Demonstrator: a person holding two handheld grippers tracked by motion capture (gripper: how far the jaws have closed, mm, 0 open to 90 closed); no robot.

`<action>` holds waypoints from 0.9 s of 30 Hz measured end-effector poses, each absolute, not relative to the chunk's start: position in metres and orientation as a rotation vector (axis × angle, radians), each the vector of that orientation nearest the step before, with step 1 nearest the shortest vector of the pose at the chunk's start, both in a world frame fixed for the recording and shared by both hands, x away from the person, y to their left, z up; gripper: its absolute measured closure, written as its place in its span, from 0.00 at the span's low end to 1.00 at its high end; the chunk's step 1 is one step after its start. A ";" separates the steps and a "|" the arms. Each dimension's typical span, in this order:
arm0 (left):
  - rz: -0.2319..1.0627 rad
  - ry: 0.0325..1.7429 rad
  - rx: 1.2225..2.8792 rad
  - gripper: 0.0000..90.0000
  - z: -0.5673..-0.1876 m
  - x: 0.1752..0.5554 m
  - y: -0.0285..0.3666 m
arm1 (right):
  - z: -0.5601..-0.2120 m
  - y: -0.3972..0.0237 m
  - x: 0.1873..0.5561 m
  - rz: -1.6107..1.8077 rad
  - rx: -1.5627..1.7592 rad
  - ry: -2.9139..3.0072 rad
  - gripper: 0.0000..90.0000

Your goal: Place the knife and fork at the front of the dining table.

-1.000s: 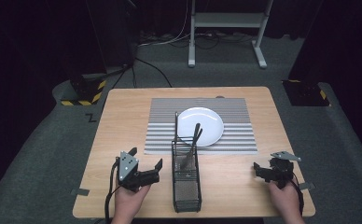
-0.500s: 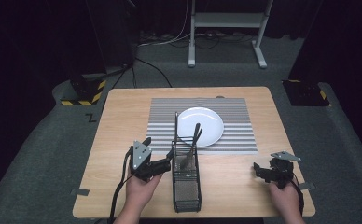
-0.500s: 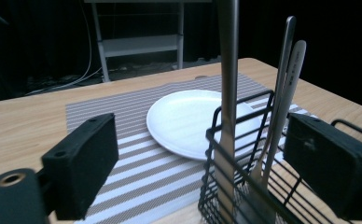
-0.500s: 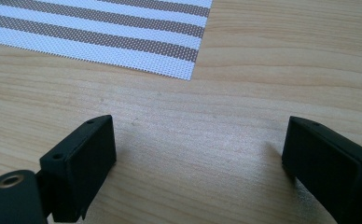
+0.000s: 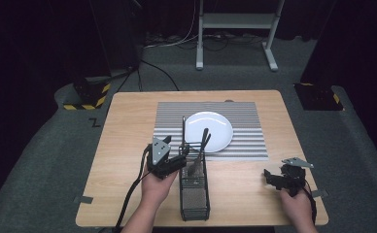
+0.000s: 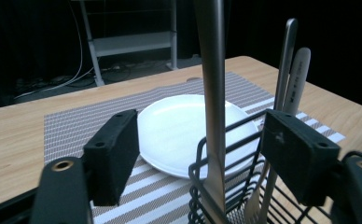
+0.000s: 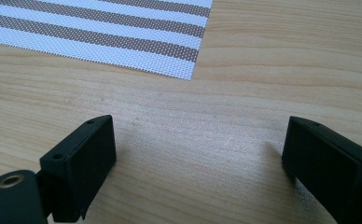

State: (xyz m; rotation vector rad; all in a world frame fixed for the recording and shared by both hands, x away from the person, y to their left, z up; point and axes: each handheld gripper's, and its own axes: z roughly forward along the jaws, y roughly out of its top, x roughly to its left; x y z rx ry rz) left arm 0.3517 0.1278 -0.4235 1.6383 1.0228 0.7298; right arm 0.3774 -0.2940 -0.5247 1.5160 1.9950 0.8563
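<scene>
- The tall knife (image 6: 215,93) stands upright in the black wire caddy (image 5: 194,194), at the caddy's 12 o'clock end, near the front of the desk (image 5: 128,126) — handle in the air, blade down in the mesh.
- Left hand-held gripper (image 6: 202,158) has just been closing, and the knife is between the pads, but gaps show on both sides — half-narrowed, not yet pressing.
- The knife sits nearer the right pad (image 6: 300,158) than the left one; I'd expect a lopsided squeeze to tip it against the wire rim.
- Fork (image 6: 293,84) and a second handle (image 6: 286,60) lean at about 2 o'clock from the knife, just behind that pad — they could get snagged or dragged along.
- A slanted lift might pull the light caddy with it; the white plate (image 5: 209,130) on the striped placemat (image 5: 245,143) lies close by at 12 o'clock.
- Right hand-held gripper (image 7: 198,154) gapes wide over bare wood at 3 o'clock, holding nothing — too far off to brace the caddy.
</scene>
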 end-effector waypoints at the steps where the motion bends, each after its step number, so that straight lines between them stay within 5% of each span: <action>1: 0.735 1.024 1.634 0.34 -0.423 0.353 0.127 | -0.525 -0.294 0.377 0.856 1.516 1.995 0.11; 13: 0.731 1.030 1.600 0.68 -0.423 0.359 0.118 | -0.525 -0.294 0.377 0.859 1.513 1.997 0.11; 17: 0.729 1.022 1.610 0.88 -0.424 0.360 0.115 | -0.525 -0.294 0.377 0.859 1.514 1.997 0.11; 27: 0.719 1.002 1.623 0.90 -0.424 0.361 0.106 | -0.525 -0.294 0.377 0.858 1.513 1.999 0.11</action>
